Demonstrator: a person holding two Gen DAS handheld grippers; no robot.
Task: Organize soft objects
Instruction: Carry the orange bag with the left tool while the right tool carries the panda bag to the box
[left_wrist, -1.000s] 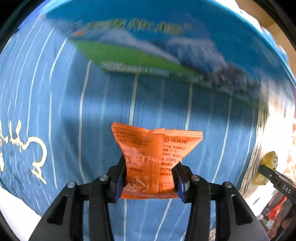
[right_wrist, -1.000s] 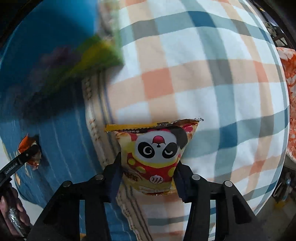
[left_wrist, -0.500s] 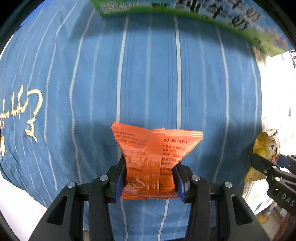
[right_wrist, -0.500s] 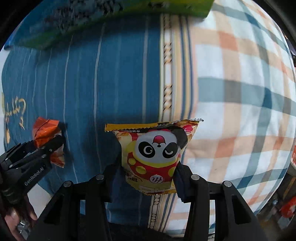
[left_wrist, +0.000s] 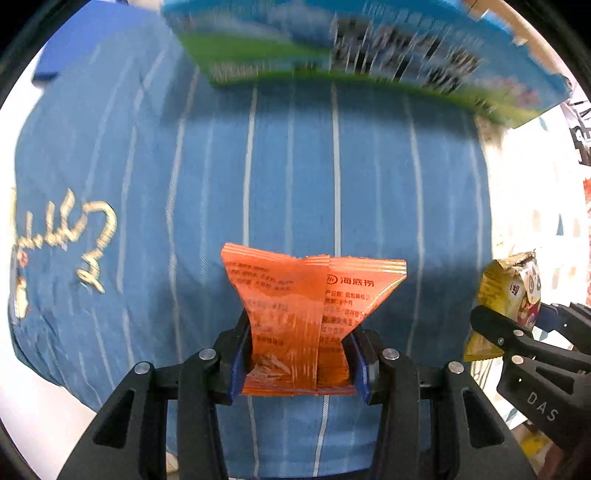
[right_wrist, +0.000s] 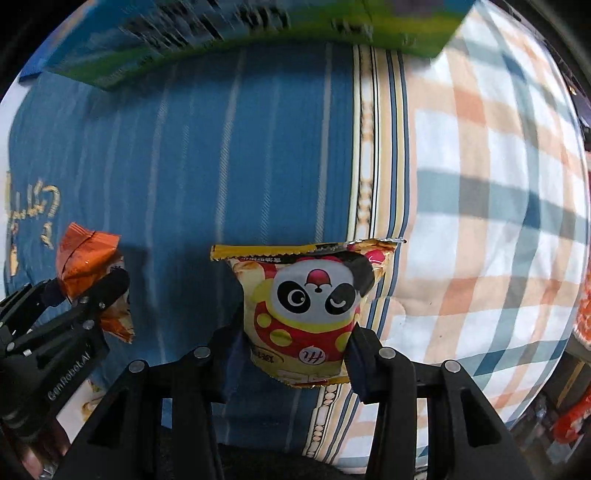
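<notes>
Two clamped packets (left_wrist: 299, 314) (right_wrist: 314, 306) below blue-green box (left_wrist: 369, 55).

A crinkled orange foil snack packet (left_wrist: 295, 325) stands upright, pinched at its lower half (printed back side showing). The yellow-and-red panda-print snack packet (right_wrist: 310, 314) likewise stands upright, squeezed at its sides.

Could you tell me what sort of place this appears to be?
Probably a bedroom: a blue striped quilt beside a checked blanket, with a printed carton lying at the far edge.
</notes>
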